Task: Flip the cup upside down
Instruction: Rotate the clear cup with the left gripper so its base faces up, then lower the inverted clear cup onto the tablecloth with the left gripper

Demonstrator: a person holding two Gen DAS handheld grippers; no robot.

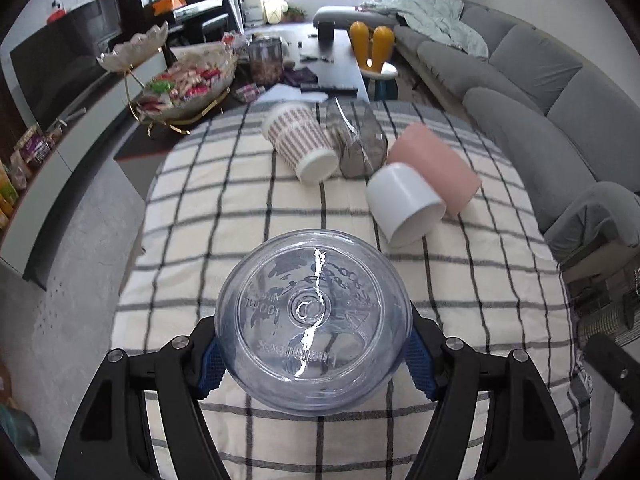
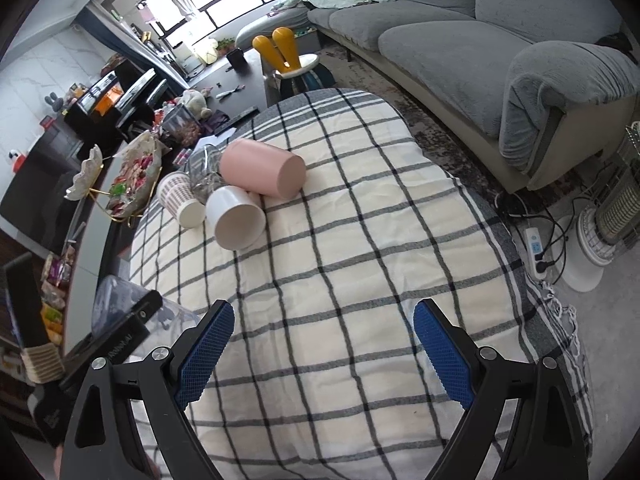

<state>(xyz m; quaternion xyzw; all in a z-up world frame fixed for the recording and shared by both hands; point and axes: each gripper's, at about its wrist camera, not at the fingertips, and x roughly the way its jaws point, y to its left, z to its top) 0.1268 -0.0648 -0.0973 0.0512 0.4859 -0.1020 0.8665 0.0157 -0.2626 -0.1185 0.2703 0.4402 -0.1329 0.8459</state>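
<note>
Two grippers work over a table under a checked cloth [image 2: 360, 264]. On the left, the left gripper [image 1: 314, 354] clamps a clear bluish plastic cup [image 1: 314, 320] between its blue pads [image 1: 212, 364], one pad pressed on each side of the cup's wall. The cup's base faces the camera (raised lettering on it reads mirrored), and it is held above the near part of the cloth. Farther back on the cloth lie four more cups on their sides, close together: a striped paper cup [image 1: 300, 140], a clear glass [image 1: 358, 144] beside it, a white cup [image 1: 404, 204], and a pink cup [image 1: 436, 164] touching the white one. To the right, the right gripper [image 2: 320, 354] hovers over bare cloth with its jaws spread wide and nothing between them. Beyond the table's right edge stands a grey sofa [image 2: 480, 40].
</note>
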